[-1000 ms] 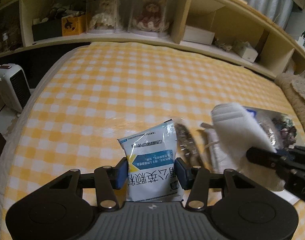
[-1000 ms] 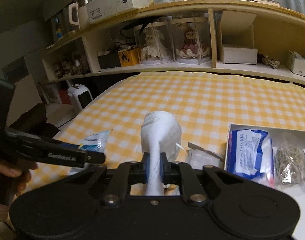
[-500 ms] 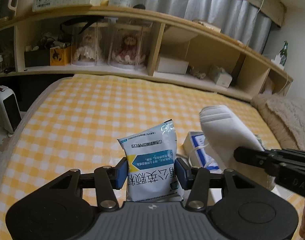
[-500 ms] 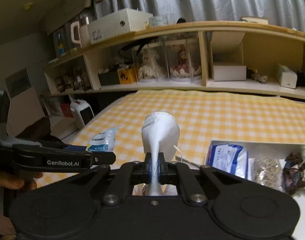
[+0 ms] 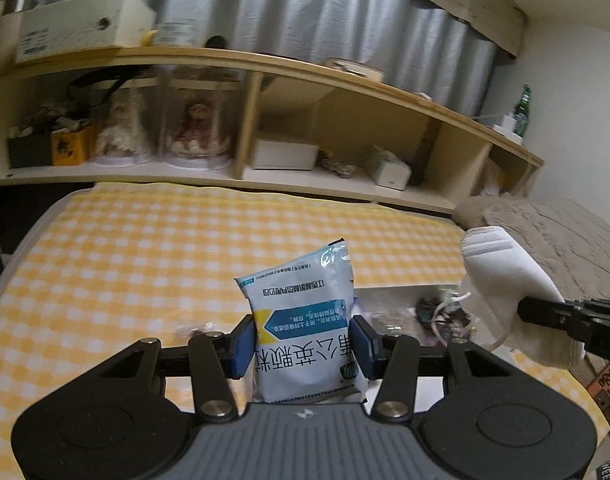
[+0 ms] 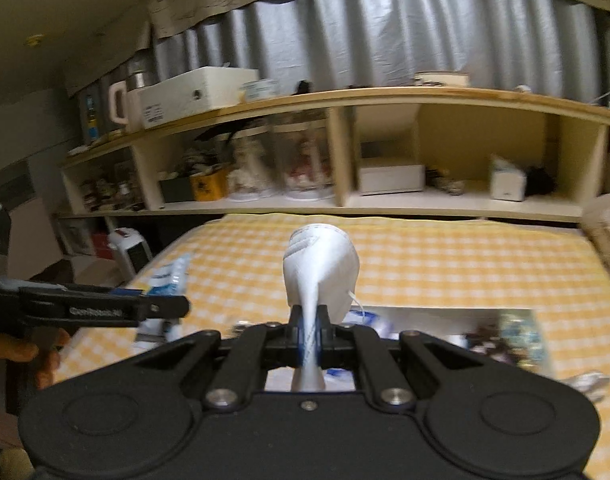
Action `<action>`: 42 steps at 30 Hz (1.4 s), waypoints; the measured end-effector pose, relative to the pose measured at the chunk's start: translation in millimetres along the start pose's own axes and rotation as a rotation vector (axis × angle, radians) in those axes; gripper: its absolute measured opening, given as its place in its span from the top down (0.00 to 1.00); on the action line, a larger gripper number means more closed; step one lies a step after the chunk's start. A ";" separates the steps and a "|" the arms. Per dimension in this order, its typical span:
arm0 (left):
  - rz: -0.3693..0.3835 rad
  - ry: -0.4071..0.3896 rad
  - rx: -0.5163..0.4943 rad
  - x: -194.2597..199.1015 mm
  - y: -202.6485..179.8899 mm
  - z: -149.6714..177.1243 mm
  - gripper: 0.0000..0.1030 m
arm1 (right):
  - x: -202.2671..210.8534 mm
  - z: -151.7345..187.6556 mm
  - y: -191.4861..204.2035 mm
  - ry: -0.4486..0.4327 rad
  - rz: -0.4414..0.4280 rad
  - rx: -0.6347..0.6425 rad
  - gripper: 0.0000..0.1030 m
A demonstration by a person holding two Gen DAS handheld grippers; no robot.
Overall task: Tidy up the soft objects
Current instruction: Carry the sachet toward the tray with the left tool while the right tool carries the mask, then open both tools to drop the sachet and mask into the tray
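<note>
Covering the bed (image 5: 153, 248) is a yellow-and-white checked sheet, flat and lightly wrinkled. Behind it runs a long wooden shelf unit (image 5: 345, 92) with open compartments; these hold two dolls under clear covers (image 5: 193, 132), a white box (image 5: 285, 156) and smaller items. Grey pleated curtains (image 6: 425, 36) hang above the shelf. A knitted beige blanket (image 5: 565, 236) lies at the right edge of the bed, and a small white heater (image 6: 131, 252) stands on the floor at the left.

The left gripper (image 5: 303, 340) has its blue-padded fingers (image 5: 243, 344) closed on a glossy white-and-blue plastic sachet (image 5: 305, 312), held upright above the sheet. The right gripper (image 6: 311, 332) has its fingers nearly together, pinching the folded edge of a white fabric face mask (image 6: 321, 268), cup-shaped with an elastic loop, also held clear of the bed.

A shallow white tray (image 6: 437, 312) rests on the sheet below both grippers. Its contents are blurred: a blue-and-white packet (image 6: 369, 318) and dark, mixed-colour soft items (image 6: 501, 340).
</note>
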State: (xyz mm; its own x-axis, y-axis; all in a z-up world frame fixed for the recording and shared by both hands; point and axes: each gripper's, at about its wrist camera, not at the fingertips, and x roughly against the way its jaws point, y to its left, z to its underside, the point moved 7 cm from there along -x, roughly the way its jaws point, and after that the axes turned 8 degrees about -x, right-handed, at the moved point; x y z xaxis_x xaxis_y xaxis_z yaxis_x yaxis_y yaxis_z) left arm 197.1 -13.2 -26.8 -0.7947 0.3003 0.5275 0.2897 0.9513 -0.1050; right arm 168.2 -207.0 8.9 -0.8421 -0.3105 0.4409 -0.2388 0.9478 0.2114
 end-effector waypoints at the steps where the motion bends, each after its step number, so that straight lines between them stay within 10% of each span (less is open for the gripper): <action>1: 0.006 0.000 -0.007 -1.2 -6.8 -1.5 0.50 | 4.2 -0.5 -8.7 -0.003 0.018 -0.002 0.94; 21: 0.127 0.213 -0.016 -89.4 -92.7 56.9 0.50 | -12.2 35.1 -161.6 0.217 0.277 -0.002 0.94; 24: 0.122 0.239 0.018 -99.7 -86.0 65.6 0.49 | -30.4 52.9 -163.8 0.310 0.243 0.061 0.90; 28: 0.113 0.263 0.050 -111.4 -82.5 73.9 0.39 | -43.7 75.4 -162.5 0.400 0.234 0.136 0.52; 31: 0.106 0.283 0.038 -116.2 -83.2 78.1 0.35 | -45.9 84.3 -162.4 0.439 0.217 0.155 0.44; 42: 0.152 0.256 -0.020 -110.0 -98.6 72.0 0.39 | -69.1 120.9 -141.0 0.620 0.106 0.263 0.53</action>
State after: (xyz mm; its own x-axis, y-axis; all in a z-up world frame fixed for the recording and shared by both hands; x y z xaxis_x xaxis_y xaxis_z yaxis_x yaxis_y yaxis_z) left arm 217.5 -135.1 -135.1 -0.5814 0.4098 0.7028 0.4077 0.8943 -0.1842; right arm 201.6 -310.4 -156.8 -0.4535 -0.1251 0.8825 -0.3460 0.9371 -0.0449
